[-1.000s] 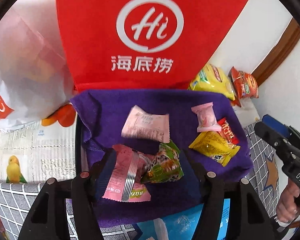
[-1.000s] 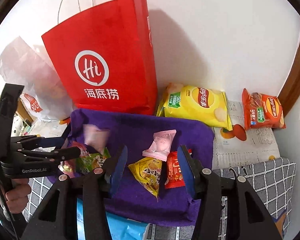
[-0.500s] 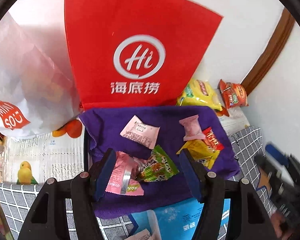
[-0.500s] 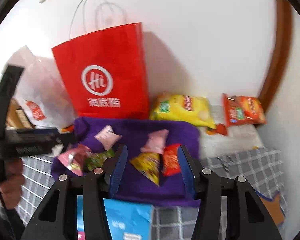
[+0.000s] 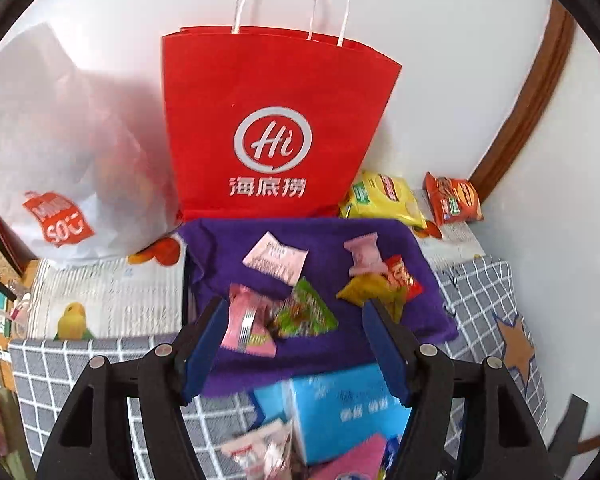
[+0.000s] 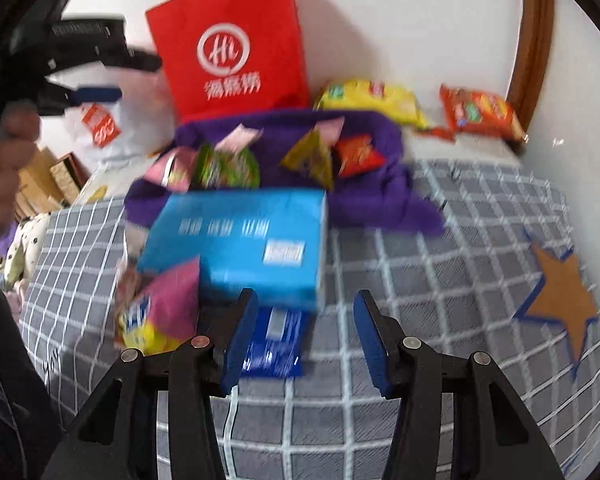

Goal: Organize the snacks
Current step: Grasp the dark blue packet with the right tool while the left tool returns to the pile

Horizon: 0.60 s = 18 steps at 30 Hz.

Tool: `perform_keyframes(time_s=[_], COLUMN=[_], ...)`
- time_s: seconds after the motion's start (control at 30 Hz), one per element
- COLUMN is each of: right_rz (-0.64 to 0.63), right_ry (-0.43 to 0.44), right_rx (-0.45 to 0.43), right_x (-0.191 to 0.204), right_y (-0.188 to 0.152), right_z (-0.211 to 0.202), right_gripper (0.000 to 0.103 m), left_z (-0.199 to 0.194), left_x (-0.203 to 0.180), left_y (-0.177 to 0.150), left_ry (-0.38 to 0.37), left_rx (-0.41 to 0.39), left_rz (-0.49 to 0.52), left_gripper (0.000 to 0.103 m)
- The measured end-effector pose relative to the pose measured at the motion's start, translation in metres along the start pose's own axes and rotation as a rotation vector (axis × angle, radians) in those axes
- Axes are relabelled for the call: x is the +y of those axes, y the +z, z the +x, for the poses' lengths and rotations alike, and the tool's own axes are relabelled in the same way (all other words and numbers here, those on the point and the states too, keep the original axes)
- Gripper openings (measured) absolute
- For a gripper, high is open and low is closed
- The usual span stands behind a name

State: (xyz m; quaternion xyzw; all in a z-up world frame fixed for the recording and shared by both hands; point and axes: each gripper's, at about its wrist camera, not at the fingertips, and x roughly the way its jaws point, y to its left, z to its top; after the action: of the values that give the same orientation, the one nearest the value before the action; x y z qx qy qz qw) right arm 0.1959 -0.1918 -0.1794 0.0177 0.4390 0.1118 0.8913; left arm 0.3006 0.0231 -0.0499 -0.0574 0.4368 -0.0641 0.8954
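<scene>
Several small snack packets lie on a purple cloth (image 5: 332, 236) (image 6: 380, 196): a pale pink one (image 5: 276, 258), a pink one (image 5: 362, 254), a green one (image 5: 306, 312) (image 6: 228, 166), a yellow one (image 5: 364, 292) (image 6: 312, 158), a red one (image 5: 402, 276) (image 6: 356, 154). A red paper bag (image 5: 276, 128) (image 6: 232, 44) stands behind. My left gripper (image 5: 296, 336) is open and empty, above the cloth's near edge; it also shows in the right wrist view (image 6: 96, 76). My right gripper (image 6: 304, 336) is open and empty over the checked cover, near a blue box (image 6: 244, 240).
Yellow (image 5: 384, 200) (image 6: 368, 100) and orange (image 5: 454, 198) (image 6: 480, 114) chip bags lie by the wall. A white plastic bag (image 5: 60, 140) sits left of the red bag. A pink-yellow packet (image 6: 160, 308) and dark blue packet (image 6: 276, 340) lie by the box. The bed cover (image 6: 440, 280) is grey checked.
Both grippers have pulled back and up from the cloth. The right one moved farthest, now over the checked cover before the blue box. Both stay open and empty.
</scene>
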Motion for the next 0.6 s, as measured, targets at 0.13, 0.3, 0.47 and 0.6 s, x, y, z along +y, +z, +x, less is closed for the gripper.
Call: perform_keyframes(time_s=[0.13,0.3,0.47,0.6], right_rz=[0.014,0.005,0.002,-0.061], right_ry=[0.027,0.032,0.051,-0.020], right_rx=[0.028,0.049,0.058,0.017], right_x=[0.004,0.010,0.017,0.026], right_y=[-0.018,-0.026,-0.033,-0.036], right_z=[0.016,0.037,0.056,0.058], right_gripper=[0.051,0.051,0.051,0.041], left_z=[-0.016,-0.023,-0.027,-0.023], left_x=[0.015,0.041,0.054,0.053], left_y=[-0.030,-0.068,-0.104,-0.133], left_ry=[0.059,0.101,0.122,0.139], left_rx=[-0.015,0.011,0.031,0.058], left_rz=[0.004,-0.038,-0.057,-0.051], left_gripper=[0.068,0.068,0.068,0.068])
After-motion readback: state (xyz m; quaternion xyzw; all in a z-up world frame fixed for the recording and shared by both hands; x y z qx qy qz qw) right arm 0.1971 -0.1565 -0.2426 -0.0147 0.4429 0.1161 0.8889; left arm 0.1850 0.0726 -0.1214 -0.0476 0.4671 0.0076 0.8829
